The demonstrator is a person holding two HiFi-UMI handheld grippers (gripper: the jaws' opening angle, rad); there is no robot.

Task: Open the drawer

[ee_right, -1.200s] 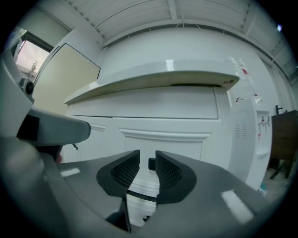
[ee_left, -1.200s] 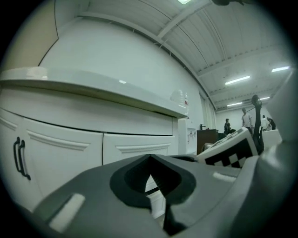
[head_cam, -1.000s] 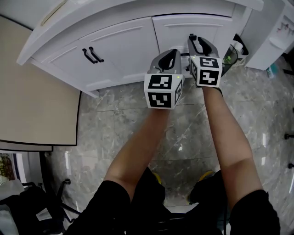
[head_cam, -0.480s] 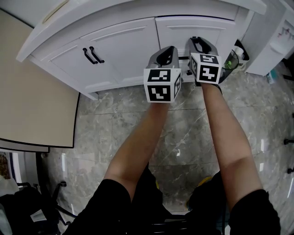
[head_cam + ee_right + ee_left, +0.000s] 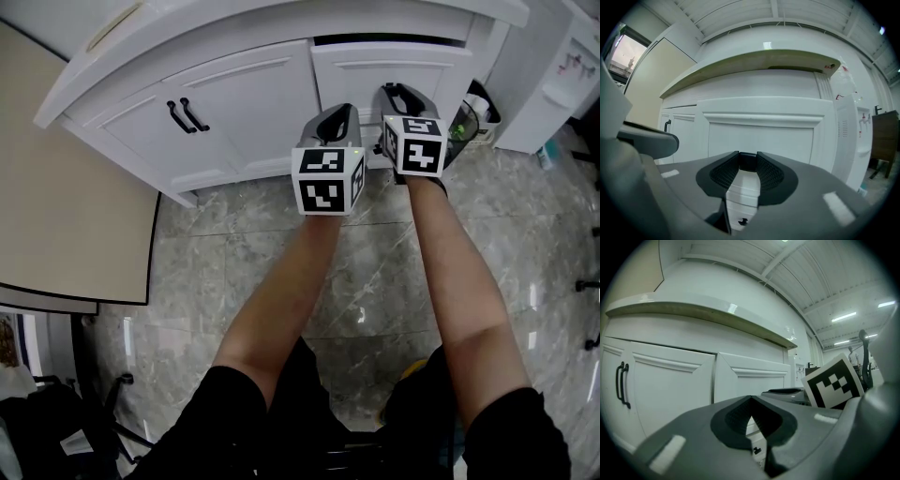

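Note:
The white drawer front (image 5: 394, 64) sits in the right part of the cabinet, pulled a little way out, with a dark gap (image 5: 389, 39) along its top edge. My right gripper (image 5: 395, 91) points at it. In the right gripper view the black handle (image 5: 747, 161) lies across the tips of the right gripper (image 5: 747, 165), and the pads close on it. My left gripper (image 5: 342, 112) hovers just left of it, in front of the cabinet. In the left gripper view the left gripper (image 5: 751, 401) has its tips touching and holds nothing.
Two cabinet doors with black handles (image 5: 187, 114) stand to the left under the overhanging countertop (image 5: 234, 23). A beige tabletop (image 5: 66, 187) fills the left side. A bin (image 5: 472, 114) and a white unit (image 5: 553, 84) stand at the right. Below is marble floor (image 5: 375, 272).
The drawer front has slid out towards me, and a dark gap now shows along its top. Both grippers have drawn back slightly with it.

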